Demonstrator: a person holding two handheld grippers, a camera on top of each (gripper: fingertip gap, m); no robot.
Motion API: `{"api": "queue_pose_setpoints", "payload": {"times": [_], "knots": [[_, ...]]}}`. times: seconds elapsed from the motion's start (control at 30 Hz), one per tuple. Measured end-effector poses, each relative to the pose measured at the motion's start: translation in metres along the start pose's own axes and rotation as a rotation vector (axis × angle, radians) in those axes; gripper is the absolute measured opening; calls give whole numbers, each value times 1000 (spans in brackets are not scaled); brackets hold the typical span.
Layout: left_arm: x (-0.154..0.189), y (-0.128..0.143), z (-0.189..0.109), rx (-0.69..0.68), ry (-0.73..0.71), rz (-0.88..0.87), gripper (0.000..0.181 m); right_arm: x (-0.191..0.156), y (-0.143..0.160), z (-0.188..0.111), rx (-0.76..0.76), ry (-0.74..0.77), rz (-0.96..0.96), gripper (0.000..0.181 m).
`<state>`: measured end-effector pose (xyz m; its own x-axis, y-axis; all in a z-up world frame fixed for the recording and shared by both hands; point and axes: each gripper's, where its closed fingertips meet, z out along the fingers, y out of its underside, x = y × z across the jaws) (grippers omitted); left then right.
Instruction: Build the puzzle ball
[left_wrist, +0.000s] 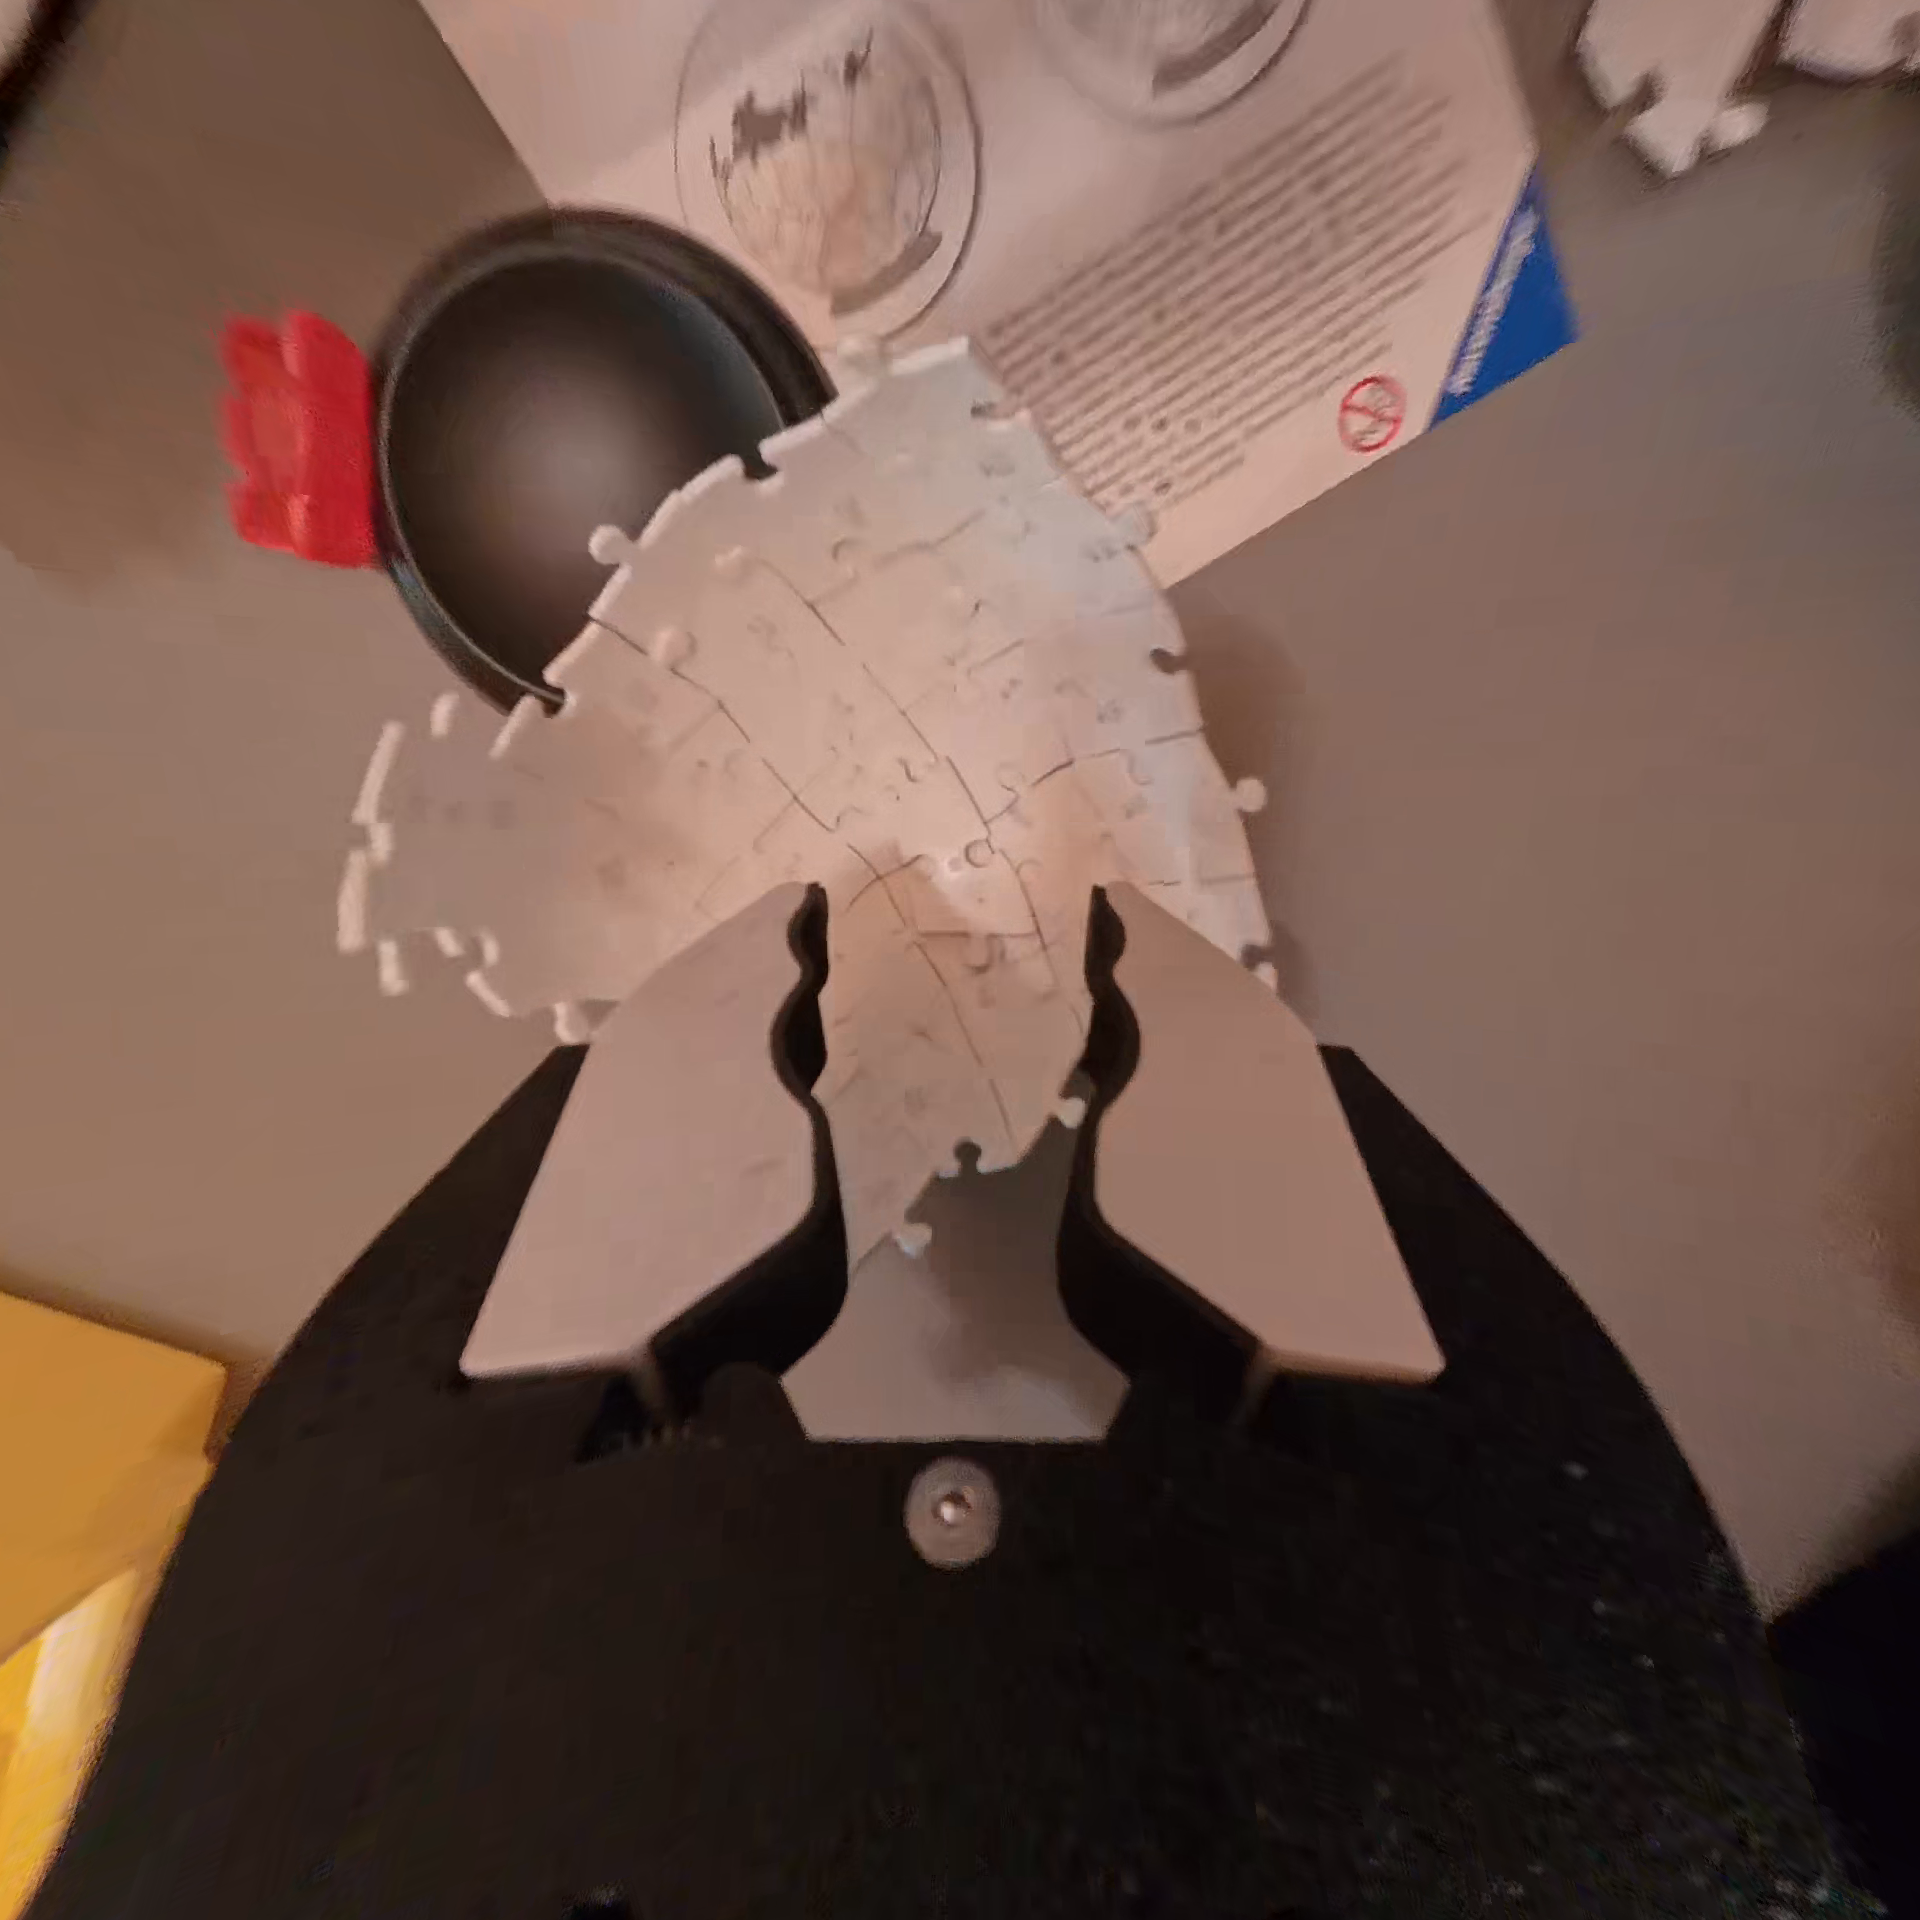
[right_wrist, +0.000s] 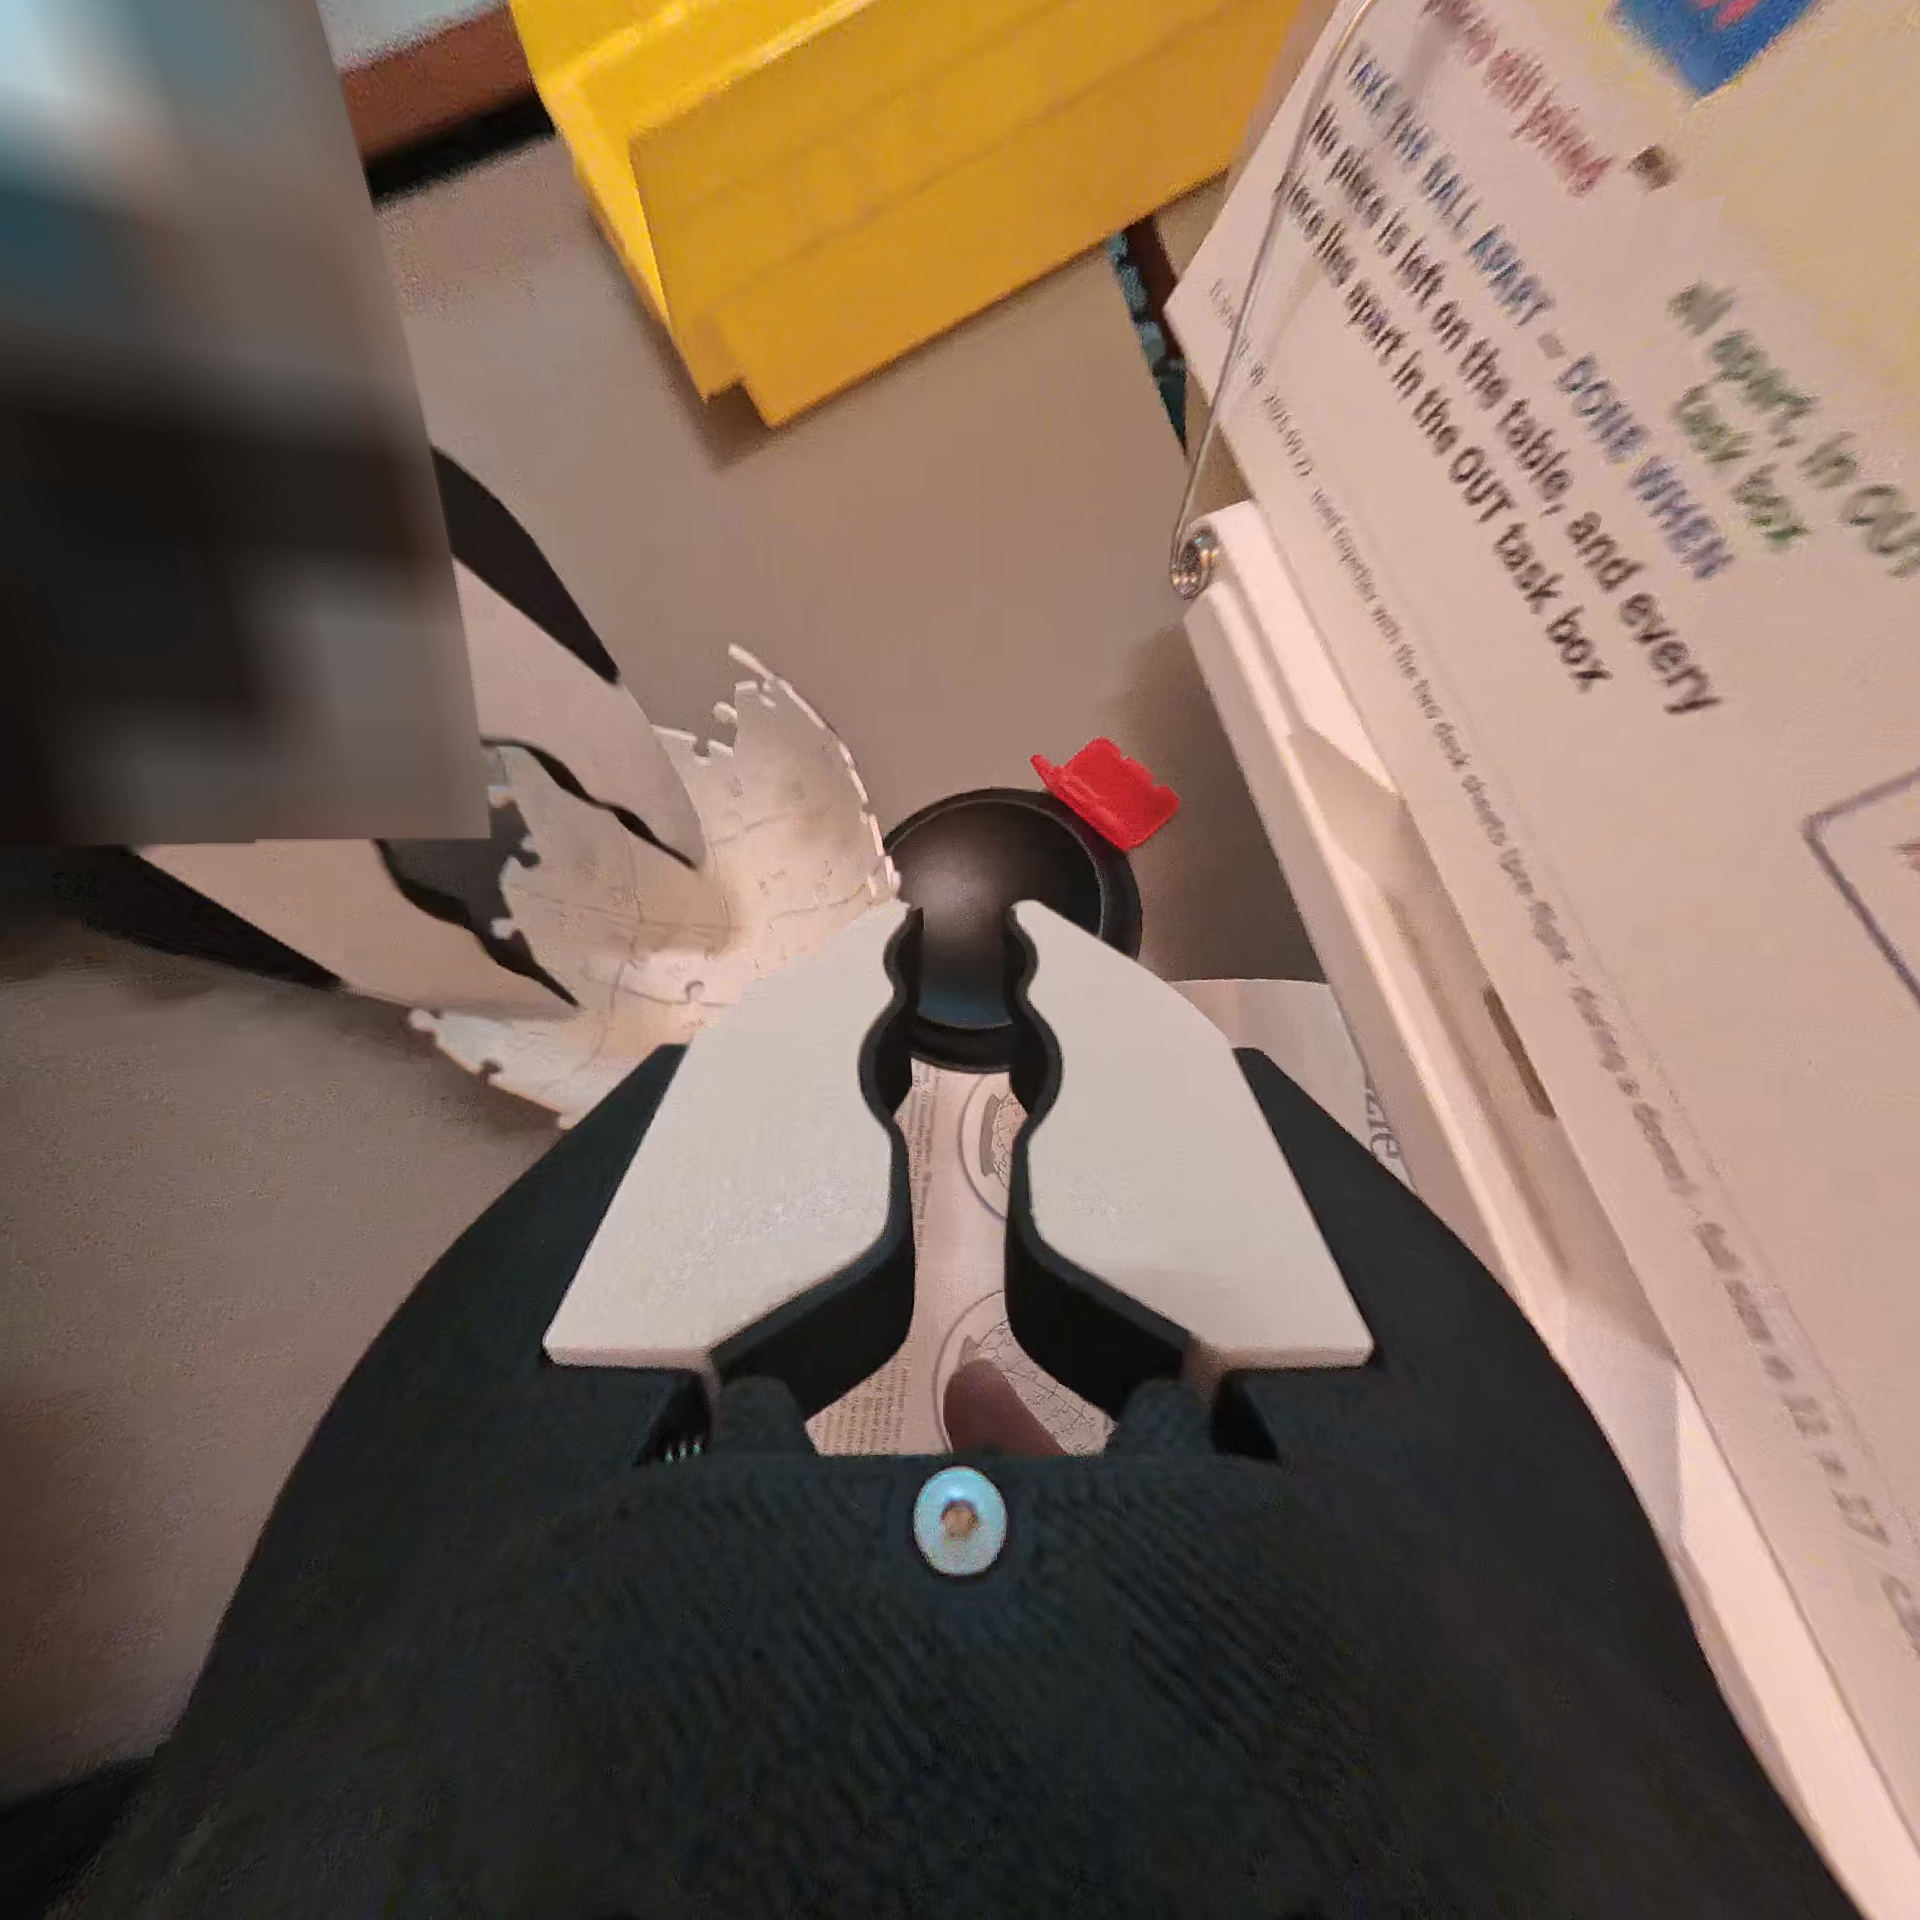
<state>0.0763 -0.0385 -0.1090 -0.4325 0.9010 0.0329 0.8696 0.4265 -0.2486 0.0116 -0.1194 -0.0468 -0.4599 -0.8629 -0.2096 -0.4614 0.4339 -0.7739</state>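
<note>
A curved white section of joined puzzle pieces (left_wrist: 883, 675) sits between the fingers of my left gripper (left_wrist: 956, 904), which is shut on its lower part and holds it above the table. The section partly hides a black half-sphere bowl (left_wrist: 561, 447) with a red piece (left_wrist: 296, 436) at its left rim. In the right wrist view my right gripper (right_wrist: 966, 912) is empty, its jaws a small gap apart, pointing at the black bowl (right_wrist: 987, 883) and red piece (right_wrist: 1107, 795). The puzzle section (right_wrist: 790, 831) and left gripper (right_wrist: 634, 935) show to its left.
A printed instruction sheet (left_wrist: 1195, 260) lies behind the bowl and under my right gripper (right_wrist: 961, 1195). Loose white pieces (left_wrist: 1683, 94) lie at the far right. A yellow box (right_wrist: 883, 187) stands at the back, and a white card stand (right_wrist: 1558, 623) stands close on the right. Left tips to right tips: about 12 cm. It is some 7 cm from my right tips to the black bowl (right_wrist: 987, 883).
</note>
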Motion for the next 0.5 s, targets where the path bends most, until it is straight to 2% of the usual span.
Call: {"api": "queue_pose_setpoints", "payload": {"times": [0.17, 0.3, 0.5], "knots": [[-4, 3, 17, -152, -71, -66, 45, -4, -2, -11, 30, -16, 6, 13], [-1, 3, 27, -199, -81, -67, 37, -6, 7, -18, 18, -34, -4, 13], [-5, 6, 28, -237, -118, -72, 26, -10, 1, -25, 71, -75, 23, 13]]}}
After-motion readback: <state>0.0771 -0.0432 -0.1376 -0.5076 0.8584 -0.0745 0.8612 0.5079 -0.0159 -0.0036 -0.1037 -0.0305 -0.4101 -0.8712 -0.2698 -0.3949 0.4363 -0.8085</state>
